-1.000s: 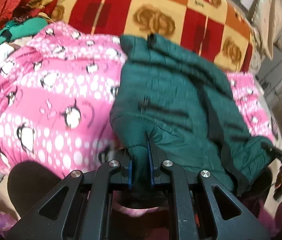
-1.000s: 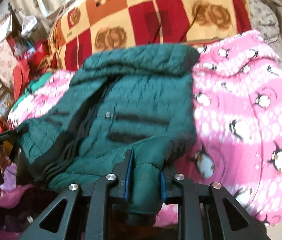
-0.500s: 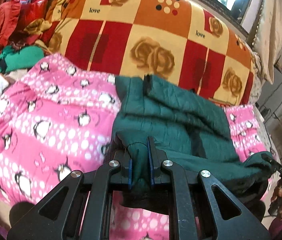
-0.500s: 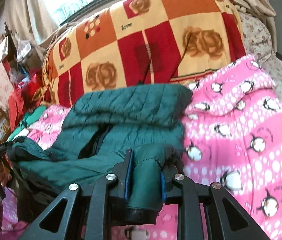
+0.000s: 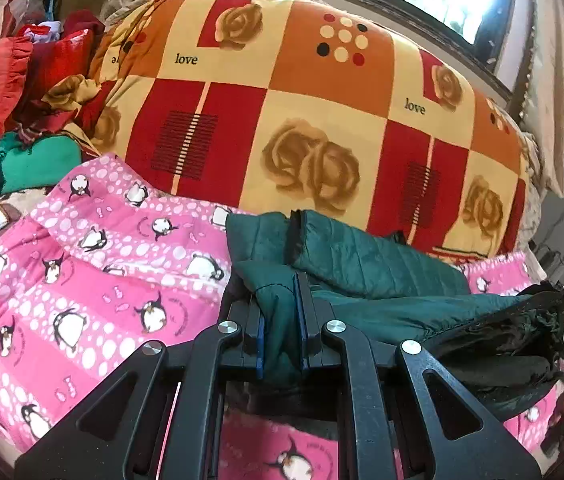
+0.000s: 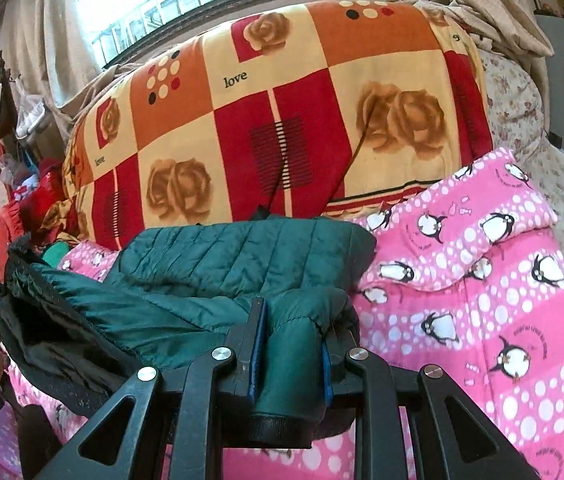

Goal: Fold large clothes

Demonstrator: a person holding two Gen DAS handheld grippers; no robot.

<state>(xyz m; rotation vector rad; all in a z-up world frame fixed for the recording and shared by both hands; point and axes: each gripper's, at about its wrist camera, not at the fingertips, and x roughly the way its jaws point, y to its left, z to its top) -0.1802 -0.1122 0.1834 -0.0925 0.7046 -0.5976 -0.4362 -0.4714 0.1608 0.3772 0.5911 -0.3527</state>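
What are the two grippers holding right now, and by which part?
Both hold the green quilted jacket. The left gripper and the right gripper are each shut on a bunched piece of it; the right one looks like a cuffed sleeve end.

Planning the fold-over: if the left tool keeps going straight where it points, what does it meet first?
Probably the far part of the green jacket that the left tool grips; beyond lies the checked blanket. Depth unclear.
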